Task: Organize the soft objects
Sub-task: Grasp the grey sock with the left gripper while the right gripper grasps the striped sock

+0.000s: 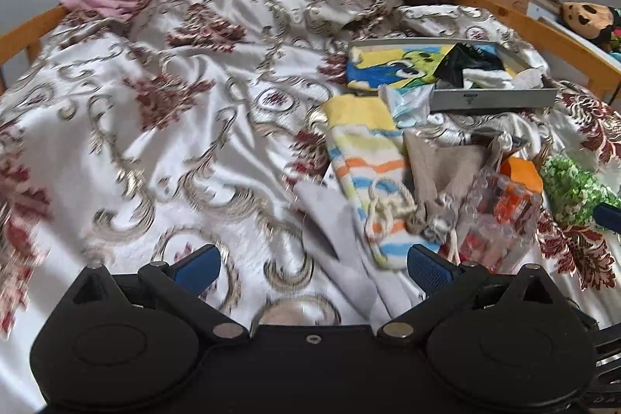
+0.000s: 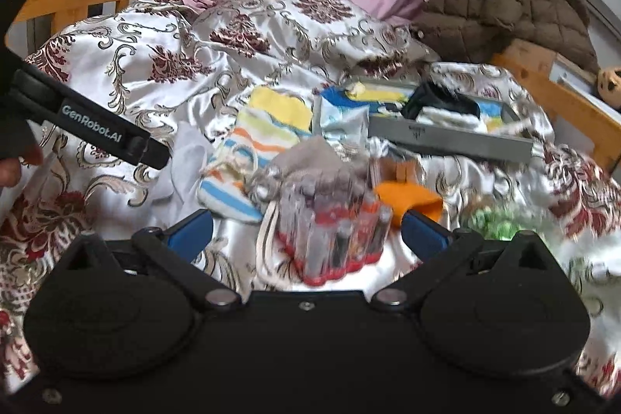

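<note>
Patterned bedspread (image 1: 155, 142) carries loose soft items beside the grey tray (image 1: 493, 99) for sorting; left tongs (image 1: 312, 264) and right tongs (image 2: 306, 233) gape empty.

Left wrist view looks low across the bed (image 1: 163, 127) toward its head end, clutter off to its right. Right wrist view faces the same way, closer over that clutter. Both share the gray tray (image 1: 493, 99) (image 2: 450, 140) and striped cloth (image 1: 365, 181) (image 2: 248, 158).
</note>
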A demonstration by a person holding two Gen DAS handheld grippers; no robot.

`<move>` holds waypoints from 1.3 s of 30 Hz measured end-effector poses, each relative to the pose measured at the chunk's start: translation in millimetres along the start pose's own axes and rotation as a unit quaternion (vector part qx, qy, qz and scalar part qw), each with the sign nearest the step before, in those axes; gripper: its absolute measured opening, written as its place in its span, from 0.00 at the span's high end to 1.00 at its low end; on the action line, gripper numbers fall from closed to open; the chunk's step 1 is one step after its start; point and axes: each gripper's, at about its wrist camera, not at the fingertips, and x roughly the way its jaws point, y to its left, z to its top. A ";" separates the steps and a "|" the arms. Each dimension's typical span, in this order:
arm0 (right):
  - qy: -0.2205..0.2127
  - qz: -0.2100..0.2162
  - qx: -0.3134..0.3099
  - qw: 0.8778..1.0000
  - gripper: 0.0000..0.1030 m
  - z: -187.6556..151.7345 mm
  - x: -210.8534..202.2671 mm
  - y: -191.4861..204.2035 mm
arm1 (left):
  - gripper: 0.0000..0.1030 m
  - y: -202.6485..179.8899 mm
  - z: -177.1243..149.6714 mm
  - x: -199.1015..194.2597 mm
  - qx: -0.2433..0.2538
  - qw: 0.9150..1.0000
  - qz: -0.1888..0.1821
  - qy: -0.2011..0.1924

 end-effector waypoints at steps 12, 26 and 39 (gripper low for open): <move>-0.004 0.048 -0.108 0.993 0.03 44.0 62.1 21.1 | 0.21 37.8 11.6 42.8 -0.058 0.994 -0.092 0.004; 0.078 0.121 -0.041 0.989 0.28 97.2 174.8 15.1 | 0.62 52.7 11.2 71.8 -0.086 0.985 -0.148 0.013; 0.137 0.119 -0.018 0.983 0.57 116.0 251.7 45.4 | 0.98 59.4 14.9 71.2 -0.108 0.980 -0.167 0.013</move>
